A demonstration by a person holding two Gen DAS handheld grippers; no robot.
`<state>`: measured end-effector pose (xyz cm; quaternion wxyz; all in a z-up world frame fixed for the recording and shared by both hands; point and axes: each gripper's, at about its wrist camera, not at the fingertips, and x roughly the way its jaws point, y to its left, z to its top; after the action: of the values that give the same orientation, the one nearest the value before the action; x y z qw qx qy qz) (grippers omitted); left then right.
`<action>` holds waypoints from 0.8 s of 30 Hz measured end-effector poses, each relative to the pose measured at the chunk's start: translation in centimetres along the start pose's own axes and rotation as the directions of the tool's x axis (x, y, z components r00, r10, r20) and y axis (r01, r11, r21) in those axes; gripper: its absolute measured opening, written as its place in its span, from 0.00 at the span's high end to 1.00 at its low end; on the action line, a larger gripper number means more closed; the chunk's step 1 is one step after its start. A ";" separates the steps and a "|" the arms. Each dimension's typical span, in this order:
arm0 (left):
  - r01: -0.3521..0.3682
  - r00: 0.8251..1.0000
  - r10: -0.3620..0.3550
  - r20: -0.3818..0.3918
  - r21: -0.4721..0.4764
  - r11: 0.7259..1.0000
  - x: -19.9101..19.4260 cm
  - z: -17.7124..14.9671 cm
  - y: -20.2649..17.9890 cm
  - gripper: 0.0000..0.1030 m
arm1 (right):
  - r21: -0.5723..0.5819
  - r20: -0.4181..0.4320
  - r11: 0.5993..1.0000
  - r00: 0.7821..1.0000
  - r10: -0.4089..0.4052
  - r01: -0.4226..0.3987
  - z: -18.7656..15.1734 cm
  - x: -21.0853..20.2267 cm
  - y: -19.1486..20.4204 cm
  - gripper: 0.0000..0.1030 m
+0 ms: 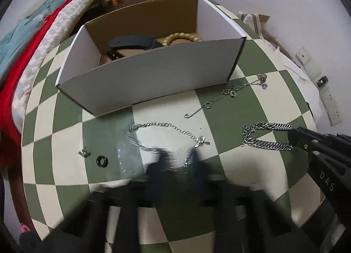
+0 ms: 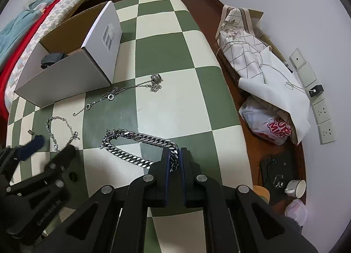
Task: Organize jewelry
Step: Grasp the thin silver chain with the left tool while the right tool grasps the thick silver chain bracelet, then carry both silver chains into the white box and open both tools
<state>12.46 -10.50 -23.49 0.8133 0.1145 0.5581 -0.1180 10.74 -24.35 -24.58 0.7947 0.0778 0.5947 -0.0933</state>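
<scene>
**Right tongs hold the heavy chain; the box lies ahead and to the left**

My right tongs (image 2: 174, 161) are clamped on one end of the heavy curb chain (image 2: 136, 143), the links pinched between the two blue-lined pads. From that pinch the rest of the chain runs away forward and to my left across the checked surface (image 2: 175, 108), doubling back on itself in a flat loop, so its long axis points roughly toward the white cardboard box (image 2: 65, 77). The box stands at the far left part of the surface, well apart from the grip, and already has a dark strap (image 1: 133, 41) and a beaded bracelet (image 1: 182, 37) inside.

My left tongs (image 1: 179, 161) are blurred; I judge the fingers apart, straddling the near end of the thin chain (image 1: 166, 130), but not closed on it. That chain lies between my left tongs and the box's near wall. A third, fine necklace (image 2: 122, 95) lies near the box's right corner, and a dark ring (image 1: 102, 160) and a small silver piece (image 1: 84, 153) sit toward the left edge.

The left tongs are nearer the box, yet only the right one has a hold. I reckon its carry goes forward-left, and the trailing loop will likely drag unless lifted clear.
</scene>
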 end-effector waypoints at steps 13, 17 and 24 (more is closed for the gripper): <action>0.011 0.999 -0.008 0.039 -0.093 0.996 -3.8 -1.0 4.2 1.00 | 0.035 0.050 0.986 0.986 0.161 -0.163 0.6 -3.3 0.3 0.92; 0.024 0.998 -0.016 0.061 -0.135 0.991 -5.5 -1.2 6.0 1.00 | 0.030 0.080 0.979 0.977 0.197 -0.200 1.0 -5.0 0.6 0.92; 0.075 0.993 -0.055 0.108 -0.187 0.980 -8.3 -0.5 7.6 1.00 | 0.015 0.112 0.968 0.962 0.248 -0.251 1.9 -7.3 1.2 0.92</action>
<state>11.58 -2.63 -15.52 0.8438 0.0116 0.5279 -0.0964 10.77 -23.26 -17.06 0.8303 0.1585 0.5343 -0.0053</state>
